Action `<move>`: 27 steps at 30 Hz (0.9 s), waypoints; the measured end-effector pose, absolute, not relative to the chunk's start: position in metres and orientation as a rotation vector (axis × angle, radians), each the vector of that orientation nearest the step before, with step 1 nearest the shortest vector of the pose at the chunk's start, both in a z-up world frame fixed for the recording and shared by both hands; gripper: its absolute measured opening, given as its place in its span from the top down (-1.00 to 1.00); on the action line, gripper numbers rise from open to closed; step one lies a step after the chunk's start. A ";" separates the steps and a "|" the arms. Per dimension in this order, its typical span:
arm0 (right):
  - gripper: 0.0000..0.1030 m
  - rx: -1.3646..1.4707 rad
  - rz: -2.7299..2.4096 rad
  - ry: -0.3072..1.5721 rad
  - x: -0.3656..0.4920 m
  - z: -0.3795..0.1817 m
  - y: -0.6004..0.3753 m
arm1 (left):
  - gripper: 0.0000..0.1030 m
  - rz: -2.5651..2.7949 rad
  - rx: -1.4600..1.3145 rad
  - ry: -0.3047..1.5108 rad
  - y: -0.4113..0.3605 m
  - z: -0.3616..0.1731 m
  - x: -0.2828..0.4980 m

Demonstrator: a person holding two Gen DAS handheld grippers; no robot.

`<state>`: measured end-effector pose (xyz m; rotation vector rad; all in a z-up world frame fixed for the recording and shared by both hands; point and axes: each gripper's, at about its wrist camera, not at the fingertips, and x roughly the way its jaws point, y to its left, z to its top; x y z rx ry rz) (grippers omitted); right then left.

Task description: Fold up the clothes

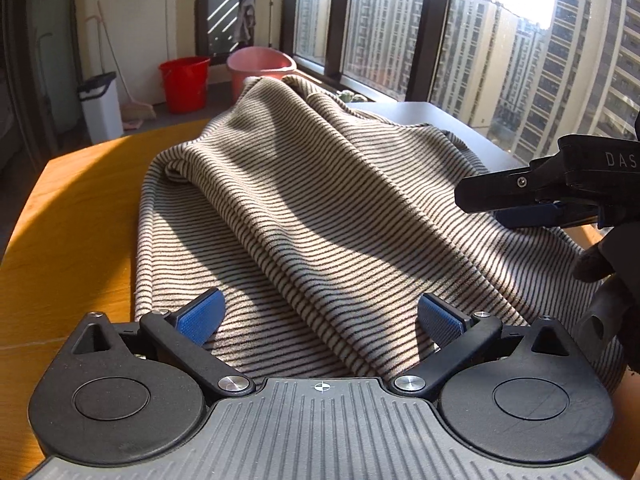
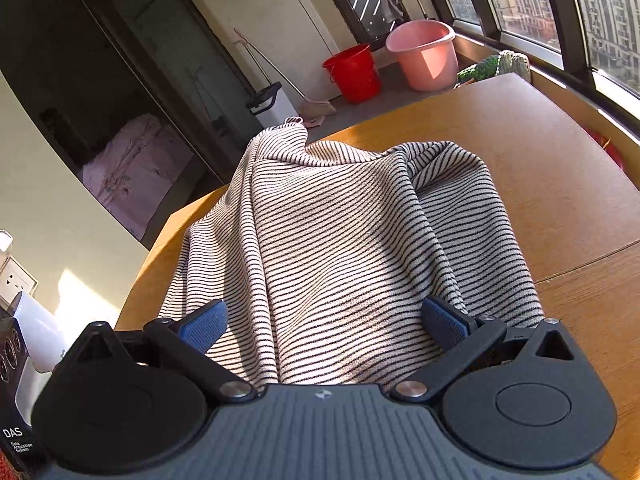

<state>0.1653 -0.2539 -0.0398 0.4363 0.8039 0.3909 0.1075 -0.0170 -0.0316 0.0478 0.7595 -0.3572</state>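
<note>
Beige black-striped knit garment point(image 1: 320, 208) lies rumpled on orange wooden table point(image 1: 80, 216); left gripper point(image 1: 320, 316) and right gripper point(image 2: 324, 320) fingers spread wide astride cloth, gripping nothing; flattening or grasping an edge seems due.

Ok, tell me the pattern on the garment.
Thin dark horizontal stripes on the beige striped garment; clearest in the right wrist view.

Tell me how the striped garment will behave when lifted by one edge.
Likely floppy: the striped garment already drapes in soft folds over the wooden table. Probably light, its knit looks thin. It may sag and bunch unless both grippers lift it.
</note>
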 end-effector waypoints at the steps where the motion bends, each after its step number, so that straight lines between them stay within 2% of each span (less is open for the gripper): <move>1: -1.00 0.438 0.403 0.808 0.157 -0.039 -0.255 | -1.00 -0.373 0.045 0.770 -0.013 -0.030 0.098; 7: -1.00 0.387 0.459 0.814 0.108 -0.038 -0.254 | -1.00 -0.501 0.022 0.804 0.009 -0.025 0.059; 12: -1.00 0.286 0.495 0.788 0.089 -0.037 -0.245 | -0.99 -0.538 -0.160 0.821 0.027 -0.017 0.084; 15: -1.00 0.343 0.475 0.770 0.090 -0.033 -0.253 | -0.93 -0.465 -0.162 0.782 0.026 -0.014 0.110; 17: -0.88 0.363 0.439 0.732 0.093 -0.029 -0.258 | -0.85 -0.416 -0.115 0.744 0.022 -0.013 0.127; 19: -0.54 0.313 0.393 0.681 0.097 -0.022 -0.257 | -0.78 -0.389 -0.088 0.738 0.019 -0.017 0.144; 23: -0.28 0.192 0.404 0.631 0.108 -0.009 -0.241 | -0.81 -0.403 -0.116 0.760 0.023 -0.025 0.153; 25: 0.00 0.150 0.446 0.629 0.112 -0.005 -0.232 | -0.81 -0.410 -0.122 0.762 0.024 -0.024 0.146; 27: 0.03 0.115 0.475 0.639 0.114 -0.006 -0.222 | -0.81 -0.421 -0.139 0.772 0.026 -0.021 0.135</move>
